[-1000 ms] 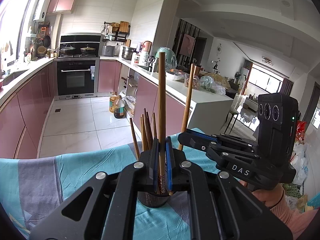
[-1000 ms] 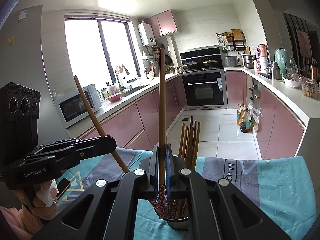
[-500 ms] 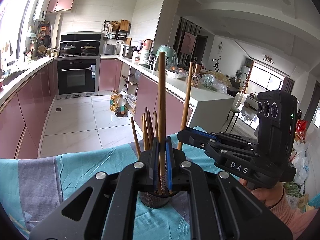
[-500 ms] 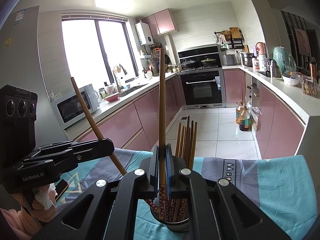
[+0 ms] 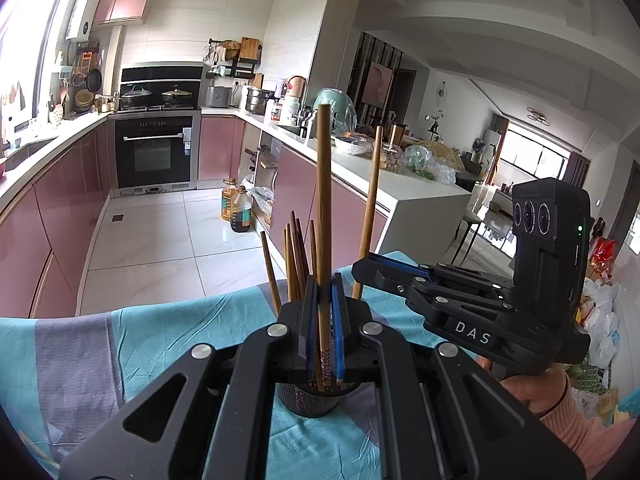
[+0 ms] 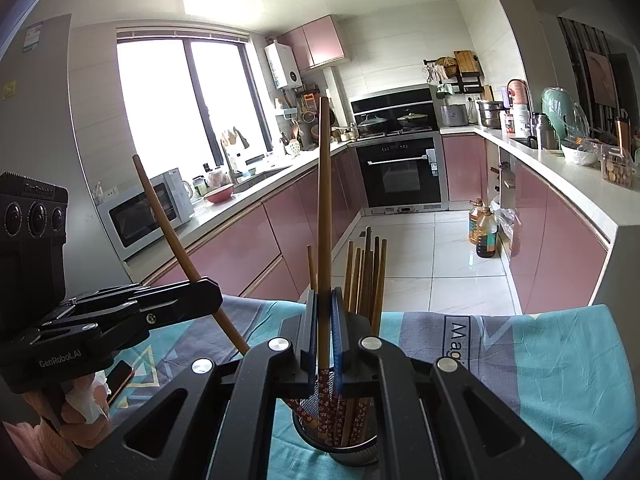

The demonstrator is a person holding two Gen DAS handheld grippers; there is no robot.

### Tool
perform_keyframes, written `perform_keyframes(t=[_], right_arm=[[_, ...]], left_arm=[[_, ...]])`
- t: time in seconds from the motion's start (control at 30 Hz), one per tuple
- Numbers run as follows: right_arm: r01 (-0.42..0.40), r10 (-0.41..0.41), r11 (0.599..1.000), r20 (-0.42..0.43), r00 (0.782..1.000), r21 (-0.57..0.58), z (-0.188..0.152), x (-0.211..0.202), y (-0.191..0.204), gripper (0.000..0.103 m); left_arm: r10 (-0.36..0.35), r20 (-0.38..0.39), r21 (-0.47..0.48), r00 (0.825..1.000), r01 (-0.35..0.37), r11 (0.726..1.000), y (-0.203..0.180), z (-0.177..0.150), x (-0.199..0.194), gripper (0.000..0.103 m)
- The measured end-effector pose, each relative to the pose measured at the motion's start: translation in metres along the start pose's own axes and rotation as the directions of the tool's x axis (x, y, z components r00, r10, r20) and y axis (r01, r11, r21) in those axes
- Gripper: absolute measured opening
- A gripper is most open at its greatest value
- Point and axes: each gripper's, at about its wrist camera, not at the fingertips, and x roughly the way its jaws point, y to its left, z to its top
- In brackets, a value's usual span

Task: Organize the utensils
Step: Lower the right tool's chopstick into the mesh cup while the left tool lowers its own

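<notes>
— What are my grippers doing?
— My left gripper [image 5: 323, 320] is clamped on an upright chopstick [image 5: 323, 216]; my right gripper [image 6: 323, 320] pinches another chopstick [image 6: 324, 216], both level, side by side.

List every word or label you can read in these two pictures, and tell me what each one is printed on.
"DAS": white letters on the black right gripper body, seen from the left wrist camera.
"GenRobot.AI": on the black left gripper body, seen from the right wrist camera.
"GenRobot", faint: on top of that gripper's black camera block.
"Mag", cut off: on the turquoise and grey cloth.
Fridge stickers, oven label and oil bottle labels: too small to read.
</notes>
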Motion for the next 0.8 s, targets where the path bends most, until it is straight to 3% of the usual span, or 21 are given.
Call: perform_keyframes(t=[0.8], right_arm=[[0.015,-0.015,1.0,-0.014,1.0,0.014,-0.005,0.011,-0.002,0.006]], left_arm=[[0.013,-0.028,0.003,1.0,-0.013,1.0,0.004,0.003,0.008,0.007]])
